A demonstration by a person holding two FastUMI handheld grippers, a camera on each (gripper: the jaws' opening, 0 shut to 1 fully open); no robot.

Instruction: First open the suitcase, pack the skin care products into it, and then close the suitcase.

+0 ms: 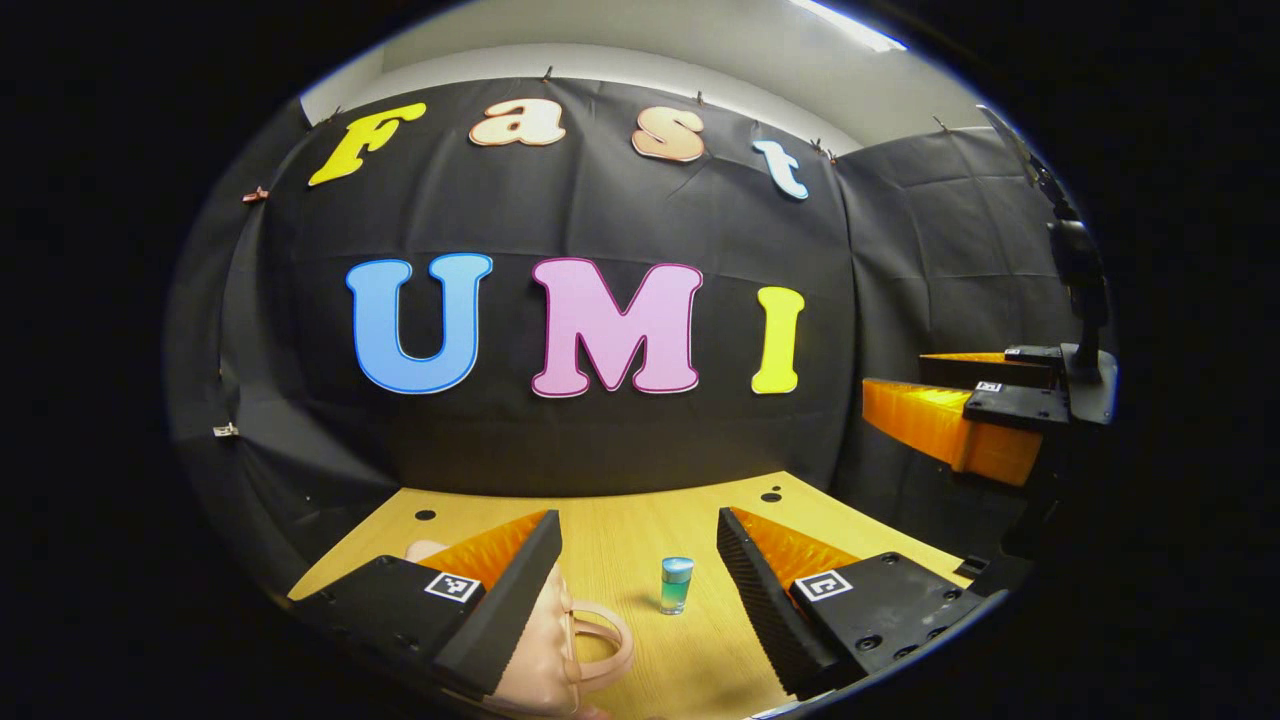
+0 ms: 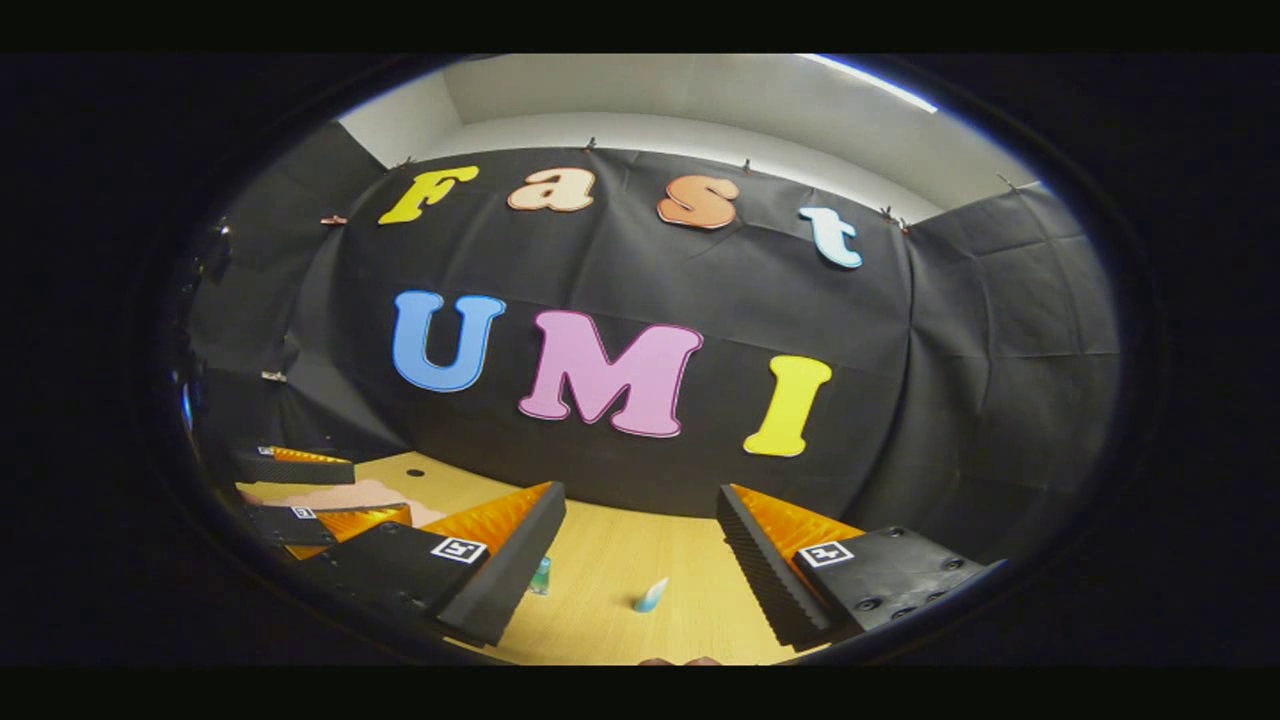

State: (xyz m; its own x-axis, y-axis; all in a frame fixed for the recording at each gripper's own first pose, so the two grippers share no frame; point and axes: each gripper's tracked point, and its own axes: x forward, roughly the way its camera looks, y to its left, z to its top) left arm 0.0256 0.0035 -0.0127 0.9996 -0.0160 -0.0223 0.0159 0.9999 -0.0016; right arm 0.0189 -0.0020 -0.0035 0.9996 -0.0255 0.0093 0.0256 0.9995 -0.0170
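Two grippers are up above a wooden tabletop (image 1: 620, 540), and both have their fingers spread wide with nothing between them.

In the left gripper view, the left gripper (image 1: 640, 585) points at the black cloth wall. A small bottle (image 1: 676, 585) stands upright on the tabletop in the gap between its fingers, not touching either one. The bottle is clear on top and blue-green lower down. A pink suitcase (image 1: 560, 650) sits near the front edge of the tabletop, partly hidden behind the left finger. Its loop handle (image 1: 605, 640) sticks out toward the bottle but does not reach it. The lid looks down, though most of the case is hidden. The right gripper (image 1: 900, 395) shows far off near the right edge of the tabletop, held higher up in the air. Small round holes (image 1: 770, 496) dot the back of the tabletop.

In the right gripper view, the right gripper (image 2: 640, 560) also points at the wall. A little pale blue tube (image 2: 650, 596) stands on the tabletop between its fingers, leaning a bit, with its thin end up. The small bottle (image 2: 540, 576) peeks out just beside the left finger. The pink suitcase (image 2: 350, 495) lies toward the left edge of the tabletop. The left gripper (image 2: 330, 490) hangs over it, and you cannot tell if it touches.
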